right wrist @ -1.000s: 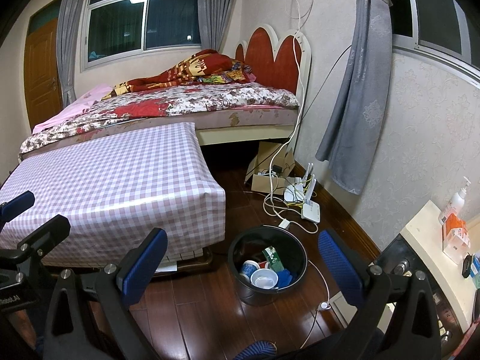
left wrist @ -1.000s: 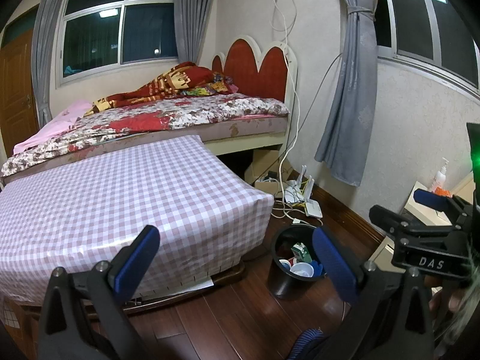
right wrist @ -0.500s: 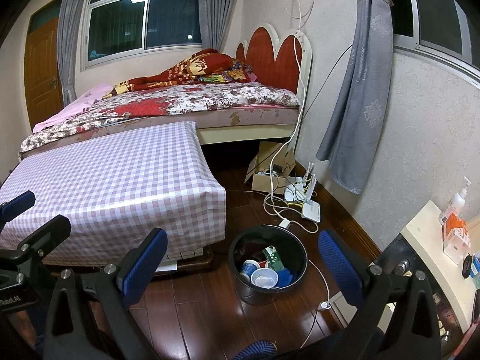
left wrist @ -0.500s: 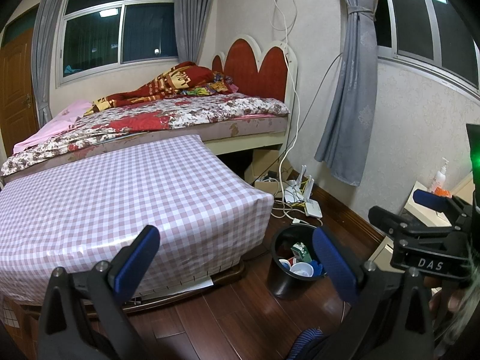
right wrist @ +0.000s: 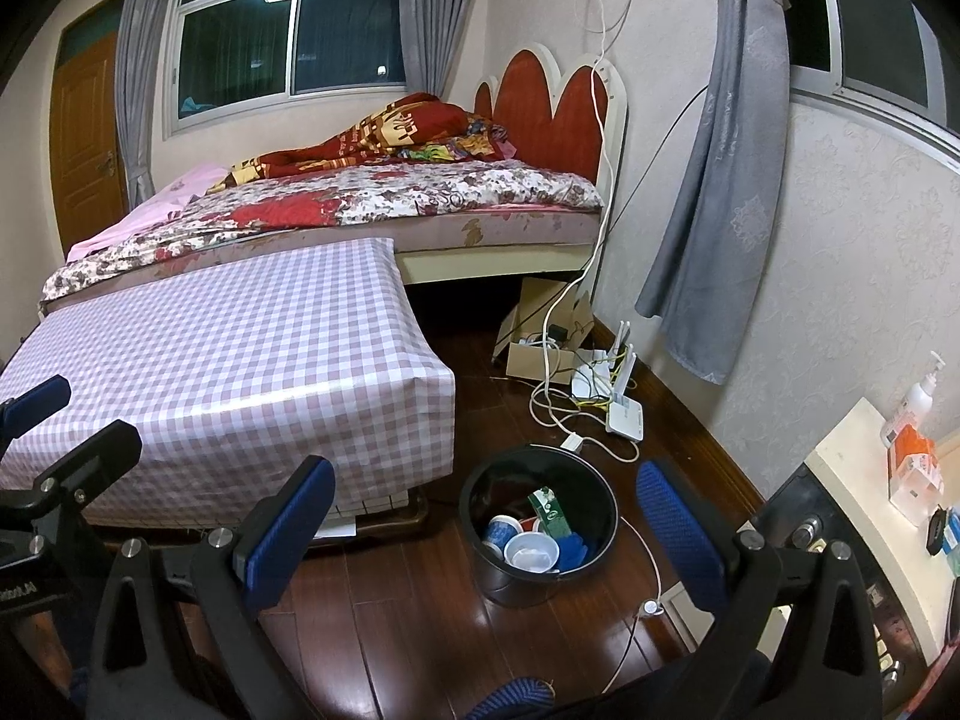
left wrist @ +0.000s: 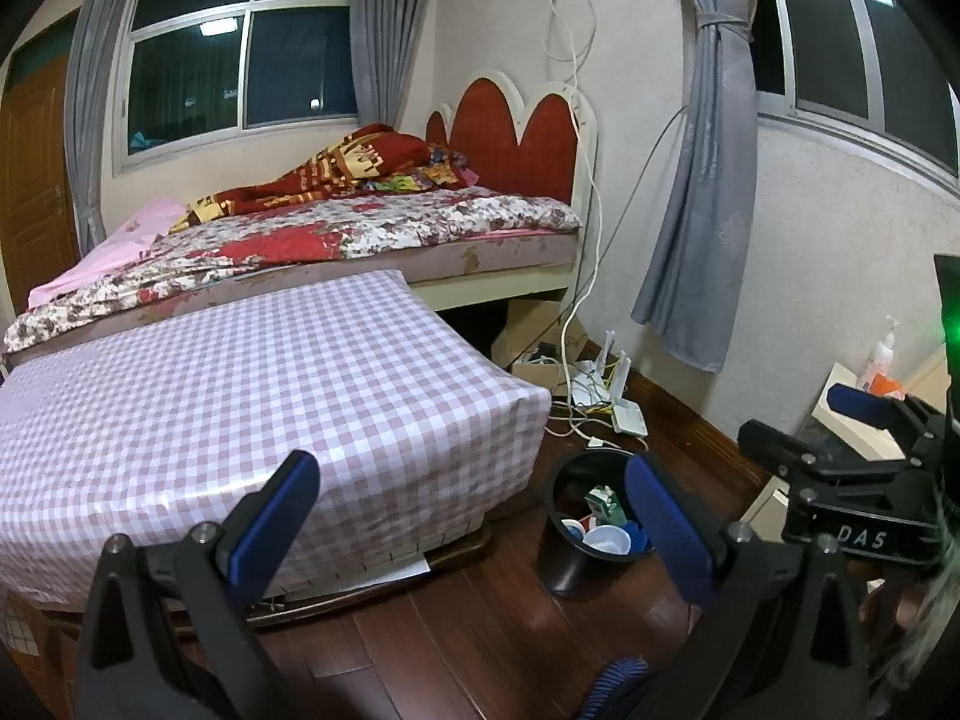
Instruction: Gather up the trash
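A black trash bin stands on the dark wood floor by the corner of the checked table. It holds white cups, a green carton and something blue. It also shows in the left wrist view. My left gripper is open and empty, held high above the floor. My right gripper is open and empty, above and in front of the bin. The right gripper also shows at the right edge of the left wrist view.
A table with a pink checked cloth stands left of the bin, with a bed behind it. Cables, a router and a cardboard box lie on the floor by the wall. A counter with bottles is at right.
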